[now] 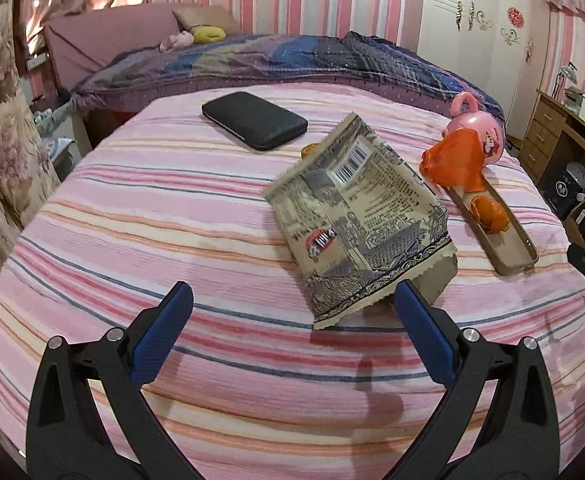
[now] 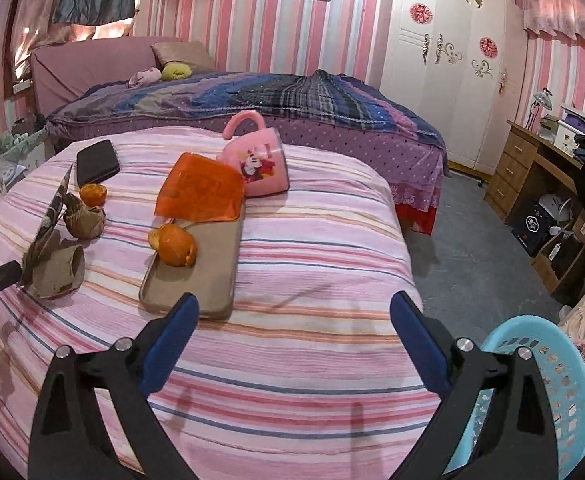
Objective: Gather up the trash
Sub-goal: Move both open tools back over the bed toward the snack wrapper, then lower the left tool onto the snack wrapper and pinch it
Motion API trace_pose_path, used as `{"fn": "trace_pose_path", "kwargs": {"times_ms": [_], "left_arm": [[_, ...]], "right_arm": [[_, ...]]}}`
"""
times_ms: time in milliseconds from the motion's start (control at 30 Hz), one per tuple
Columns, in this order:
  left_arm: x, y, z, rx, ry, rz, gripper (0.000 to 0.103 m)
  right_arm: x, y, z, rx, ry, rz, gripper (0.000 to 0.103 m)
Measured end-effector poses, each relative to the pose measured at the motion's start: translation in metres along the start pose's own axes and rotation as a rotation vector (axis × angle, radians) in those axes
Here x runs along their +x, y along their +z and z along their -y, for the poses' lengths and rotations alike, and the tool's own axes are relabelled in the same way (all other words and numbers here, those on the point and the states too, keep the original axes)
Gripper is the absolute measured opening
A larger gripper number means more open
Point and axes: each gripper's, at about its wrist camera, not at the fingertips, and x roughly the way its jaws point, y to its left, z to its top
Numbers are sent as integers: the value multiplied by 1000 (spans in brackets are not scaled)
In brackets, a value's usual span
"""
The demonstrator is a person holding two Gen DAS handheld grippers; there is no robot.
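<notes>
The left gripper (image 1: 292, 304) stands wide open and empty, its right finger (image 1: 420, 328) just at the lower corner of the snack bag (image 1: 356, 216), which looks propped up off the bed (image 1: 132, 220) on a crumpled brown paper (image 1: 440, 276). The right gripper (image 2: 292, 316) is likewise open and empty, its left finger (image 2: 172, 340) near the end of a flat tan tray (image 2: 196, 280).

The bag is thin printed film, probably empty: light, limp, crackly and a little slick. A pinch on its crimped lower edge, the part nearest the left gripper, should hold best; a grip on the middle would likely just fold it. The brown paper is soft and should crush easily. On the tray lies an orange peel (image 2: 176, 246), light and brittle-looking, best nipped at a curled rim. An orange wrapper (image 2: 200, 192) leans from the tray's far end against a pink mug (image 2: 260, 160) lying on its side; taking it carelessly could roll the mug. A second peel (image 2: 92, 194) sits on another brown wad (image 2: 84, 220) behind the bag.

A black case (image 1: 252, 120) lies toward the bed's far edge, well apart from the trash. The near half of the bed is bare, giving both grippers room. A blue basket (image 2: 552, 380) stands off the bed's right edge, beside the right gripper, a likely place for the rubbish. The soft mattress will give under any downward push.
</notes>
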Motion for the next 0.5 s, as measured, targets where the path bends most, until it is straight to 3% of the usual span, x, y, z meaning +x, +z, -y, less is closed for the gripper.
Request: {"fn": "trace_pose_path", "kwargs": {"times_ms": [267,500], "left_arm": [[2,1,17,13,-37,-2,97],[3,7,32,41,-9,22,97]], "right_arm": [[4,-3,-5,-28,-13,-14,94],[6,-3,-5,-21,-12,-17,94]]}}
